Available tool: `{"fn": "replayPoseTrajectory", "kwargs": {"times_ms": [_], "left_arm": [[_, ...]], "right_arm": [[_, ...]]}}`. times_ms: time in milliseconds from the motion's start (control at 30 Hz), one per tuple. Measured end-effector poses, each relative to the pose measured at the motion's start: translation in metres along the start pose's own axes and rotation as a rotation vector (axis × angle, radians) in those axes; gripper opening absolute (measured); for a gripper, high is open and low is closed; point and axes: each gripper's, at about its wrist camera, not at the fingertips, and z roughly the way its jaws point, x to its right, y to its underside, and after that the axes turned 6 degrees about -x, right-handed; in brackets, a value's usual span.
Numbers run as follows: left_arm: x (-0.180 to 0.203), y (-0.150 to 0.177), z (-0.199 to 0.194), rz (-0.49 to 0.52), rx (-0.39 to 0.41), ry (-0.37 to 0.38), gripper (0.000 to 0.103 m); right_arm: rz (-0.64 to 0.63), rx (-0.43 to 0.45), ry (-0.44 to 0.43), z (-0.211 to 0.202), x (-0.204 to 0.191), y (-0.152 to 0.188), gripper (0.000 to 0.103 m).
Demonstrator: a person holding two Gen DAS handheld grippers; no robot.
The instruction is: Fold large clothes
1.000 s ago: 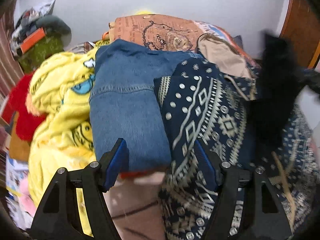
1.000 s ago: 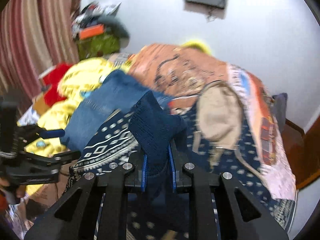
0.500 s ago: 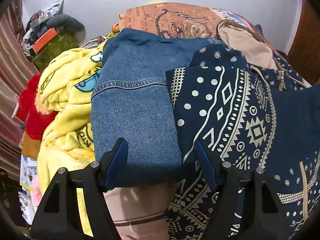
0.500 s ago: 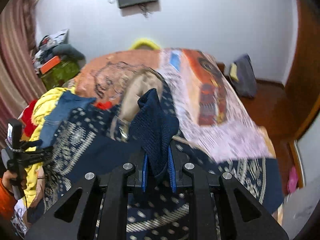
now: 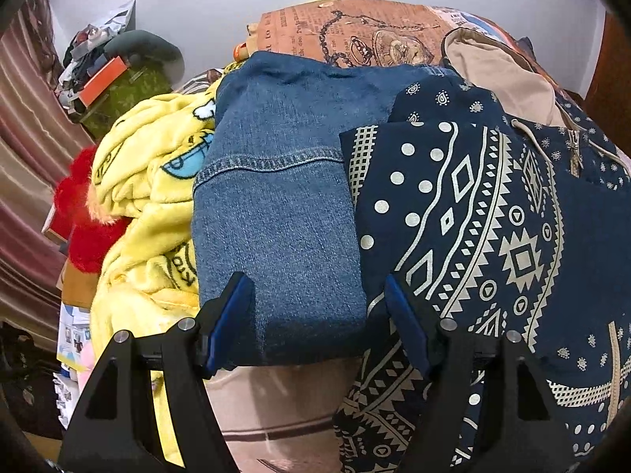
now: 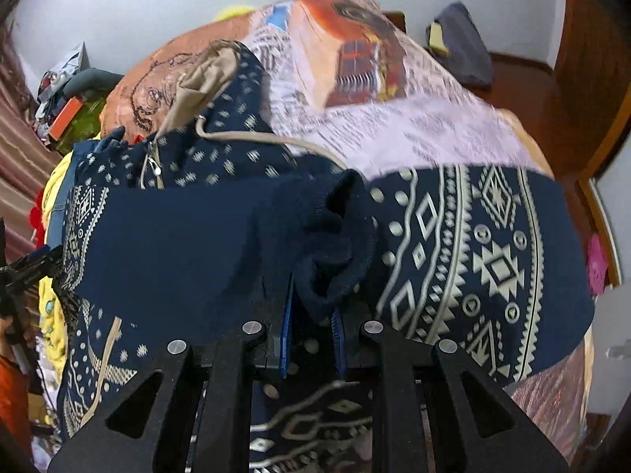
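A navy hoodie (image 5: 493, 213) with cream geometric print and a tan-lined hood (image 5: 497, 67) lies spread on the bed. My right gripper (image 6: 311, 327) is shut on its dark ribbed cuff (image 6: 335, 236), low over the hoodie's body (image 6: 177, 244), and the sleeve (image 6: 473, 252) stretches off to the right. My left gripper (image 5: 317, 315) stands open over the near edge of a folded denim garment (image 5: 276, 205), just left of the hoodie's patterned edge. Its pads press on nothing. The left gripper's arm (image 6: 27, 268) shows at the left edge of the right wrist view.
A yellow cartoon blanket (image 5: 146, 205) and a red plush (image 5: 79, 228) lie left of the denim. A printed bedspread (image 6: 394, 110) covers the bed. A cluttered shelf (image 5: 114, 75) and striped curtain (image 5: 23, 149) stand at the left, a grey bag (image 6: 461, 43) on the floor beyond.
My right gripper has swung to the right and sunk low over the hoodie, carrying the cuff. The left gripper has tipped down a little toward the denim; the dark sleeve blur left its view.
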Motion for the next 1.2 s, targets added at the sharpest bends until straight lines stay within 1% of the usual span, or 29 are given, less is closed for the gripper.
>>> {"fn": "replayPoseTrajectory", "kwargs": {"times_ms": [133, 200, 233, 300, 333, 400, 433, 500, 567, 667, 733, 767, 833, 933, 1000, 1100, 1200], "left_arm": [[0.0, -0.001, -0.007, 0.002, -0.007, 0.004, 0.071], [0.0, -0.001, -0.016, 0.005, 0.003, 0.013, 0.071], [0.001, -0.001, -0.023, 0.009, 0.012, 0.023, 0.071], [0.004, -0.003, -0.037, 0.022, 0.038, 0.039, 0.071], [0.006, -0.004, -0.044, 0.03, 0.051, 0.046, 0.071], [0.015, -0.008, -0.062, 0.052, 0.09, 0.066, 0.071], [0.019, -0.009, -0.07, 0.08, 0.105, 0.09, 0.071], [0.033, -0.014, -0.088, 0.102, 0.144, 0.123, 0.071], [0.046, -0.019, -0.102, 0.119, 0.17, 0.155, 0.075], [0.075, -0.026, -0.12, 0.154, 0.206, 0.227, 0.081], [0.093, -0.027, -0.124, 0.175, 0.212, 0.262, 0.082], [0.105, -0.028, -0.125, 0.192, 0.209, 0.289, 0.082], [0.123, -0.027, -0.124, 0.219, 0.198, 0.315, 0.082], [0.158, -0.022, -0.116, 0.267, 0.17, 0.338, 0.082], [0.177, -0.019, -0.107, 0.291, 0.136, 0.362, 0.082], [0.198, -0.014, -0.094, 0.318, 0.096, 0.375, 0.082], [0.214, -0.009, -0.082, 0.339, 0.063, 0.385, 0.082]], "right_arm": [[-0.015, -0.009, -0.002, -0.013, 0.005, 0.001, 0.017], [-0.027, 0.0, 0.021, -0.022, 0.009, 0.002, 0.024], [-0.044, 0.012, 0.048, -0.03, 0.009, 0.002, 0.026], [-0.072, 0.046, 0.093, -0.045, 0.01, 0.002, 0.041], [-0.085, 0.074, 0.116, -0.055, 0.011, 0.002, 0.045], [-0.092, 0.13, 0.153, -0.074, 0.014, 0.001, 0.062], [-0.089, 0.159, 0.165, -0.085, 0.017, 0.002, 0.065], [-0.076, 0.212, 0.191, -0.107, 0.026, 0.003, 0.075], [-0.065, 0.244, 0.209, -0.121, 0.033, 0.003, 0.078], [-0.043, 0.276, 0.244, -0.138, 0.051, 0.008, 0.082], [-0.025, 0.274, 0.262, -0.139, 0.06, 0.012, 0.082], [-0.012, 0.264, 0.269, -0.137, 0.066, 0.014, 0.082], [0.023, 0.236, 0.267, -0.13, 0.081, 0.021, 0.082], [0.104, 0.181, 0.218, -0.114, 0.108, 0.031, 0.082], [0.159, 0.147, 0.177, -0.102, 0.123, 0.039, 0.082], [0.255, 0.097, 0.106, -0.082, 0.146, 0.048, 0.082], [0.376, 0.065, 0.016, -0.063, 0.172, 0.054, 0.082]]}}
